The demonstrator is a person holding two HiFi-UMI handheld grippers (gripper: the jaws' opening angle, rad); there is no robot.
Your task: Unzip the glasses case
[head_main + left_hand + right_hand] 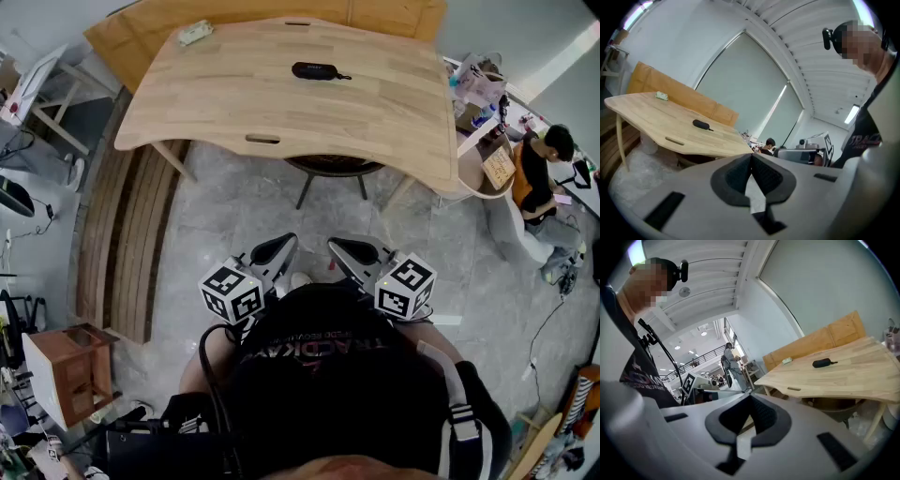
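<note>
Crosswise, glasses case (316,70), strap (345,76) rightward

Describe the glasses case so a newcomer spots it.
Start at the big light wooden table. Near the middle of its top lies the glasses case, a small oblong with a short tail at one end. It is black; its only neighbour, a small object at a far corner, is pale.
</note>
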